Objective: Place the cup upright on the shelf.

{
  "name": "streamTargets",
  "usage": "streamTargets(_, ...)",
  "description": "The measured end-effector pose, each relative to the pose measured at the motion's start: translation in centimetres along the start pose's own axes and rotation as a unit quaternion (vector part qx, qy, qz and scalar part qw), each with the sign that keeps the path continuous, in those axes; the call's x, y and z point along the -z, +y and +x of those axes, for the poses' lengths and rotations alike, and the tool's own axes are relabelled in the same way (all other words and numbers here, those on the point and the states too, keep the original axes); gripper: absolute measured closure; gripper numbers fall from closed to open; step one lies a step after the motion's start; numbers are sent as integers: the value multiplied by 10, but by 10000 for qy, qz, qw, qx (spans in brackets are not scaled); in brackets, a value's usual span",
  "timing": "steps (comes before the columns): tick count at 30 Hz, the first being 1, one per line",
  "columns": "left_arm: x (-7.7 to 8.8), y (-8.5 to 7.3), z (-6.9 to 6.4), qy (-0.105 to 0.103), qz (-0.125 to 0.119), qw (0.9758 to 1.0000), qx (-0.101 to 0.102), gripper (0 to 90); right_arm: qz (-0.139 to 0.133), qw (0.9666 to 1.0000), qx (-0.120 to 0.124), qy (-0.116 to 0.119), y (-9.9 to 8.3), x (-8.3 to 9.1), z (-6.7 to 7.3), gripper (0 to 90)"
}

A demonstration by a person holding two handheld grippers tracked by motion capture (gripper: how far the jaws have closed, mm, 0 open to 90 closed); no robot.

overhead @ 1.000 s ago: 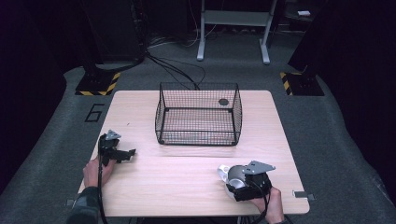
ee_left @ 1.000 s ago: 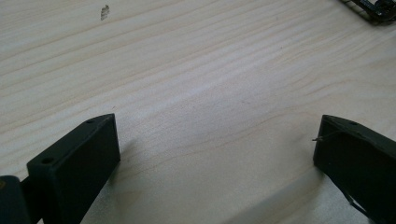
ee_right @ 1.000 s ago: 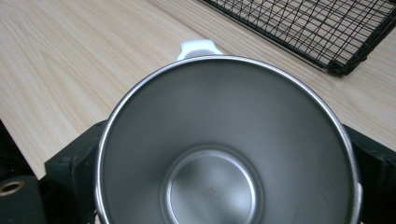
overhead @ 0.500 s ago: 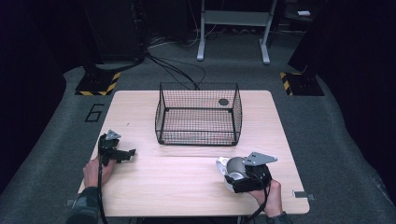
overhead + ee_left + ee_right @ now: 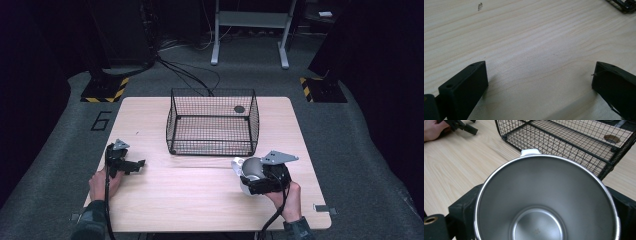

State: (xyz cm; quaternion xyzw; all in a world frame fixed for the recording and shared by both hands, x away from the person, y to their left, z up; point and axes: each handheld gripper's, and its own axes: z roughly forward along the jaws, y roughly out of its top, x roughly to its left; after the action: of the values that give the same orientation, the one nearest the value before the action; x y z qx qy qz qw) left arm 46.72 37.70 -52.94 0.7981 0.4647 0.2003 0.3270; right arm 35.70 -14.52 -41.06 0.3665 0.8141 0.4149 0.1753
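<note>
A steel cup [image 5: 544,202] with a white outside and a white handle [image 5: 530,152] sits between the jaws of my right gripper [image 5: 260,180], which is shut on it at the table's front right. The cup [image 5: 249,172] lies tilted, its empty mouth facing the gripper's camera. A black wire basket [image 5: 212,122] stands open-topped at the middle back of the table, just beyond the cup. My left gripper [image 5: 134,165] rests at the front left, jaws wide open over bare wood [image 5: 536,62] with nothing between them.
The light wooden table [image 5: 200,200] stands on grey carpet. A round hole [image 5: 239,109] shows in the tabletop behind the basket. The basket's corner [image 5: 624,3] peeks in at the top right of the left gripper view. A metal stand and cables lie on the floor beyond.
My right gripper has risen a little and moved toward the basket, carrying the cup. The left gripper has stayed put.
</note>
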Motion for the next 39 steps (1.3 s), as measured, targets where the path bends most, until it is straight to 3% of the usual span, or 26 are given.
streamTargets(1,-1,0,-1,6,-69,9999,86,3,36,10000,-30,9,2,0,0,55)
streamTargets(5,-1,0,-1,4,-59,10000,75,3,-23,10000,-26,55,10,-3,0,55)
streamTargets(6,0,0,0,-3,13,10000,-12,4,-11,10000,-35,73,13,-4,1,55)
streamTargets(7,-1,0,-1,5,-77,9999,96,3,7,10000,-5,78,15,-6,1,55)
streamTargets(13,-1,0,-1,3,-73,9999,102,3,32,9999,37,110,24,-13,0,55)
streamTargets(14,0,0,0,1,-17,10000,29,3,-4,9999,32,130,29,-16,0,55)
streamTargets(17,-1,0,-1,9,-86,9999,98,3,-30,9999,87,130,35,-18,0,55)
streamTargets(18,0,0,0,-2,3,10000,2,3,-31,9998,95,155,38,-19,0,55)
streamTargets(19,-1,0,-1,7,-59,10000,75,3,-26,9998,99,160,40,-19,-1,55)
streamTargets(20,0,0,0,-1,6,10000,-8,3,-47,9998,95,168,42,-20,-1,55)
streamTargets(21,-1,0,-1,6,-85,9999,107,3,-65,9998,98,175,45,-20,-2,55)
streamTargets(26,0,0,0,1,2,10000,-5,3,-100,9996,165,205,59,-23,-3,55)
streamTargets(27,-1,0,-1,13,-77,9999,68,3,-104,9996,131,207,61,-24,-3,55)
streamTargets(34,0,0,0,1,-3,10000,2,3,-128,9995,187,229,73,-29,-5,55)
streamTargets(37,-1,0,-1,5,-77,9999,95,3,-148,9994,178,238,79,-32,-7,55)
streamTargets(39,0,0,0,2,-19,10000,22,4,-148,9994,188,238,82,-33,-8,55)
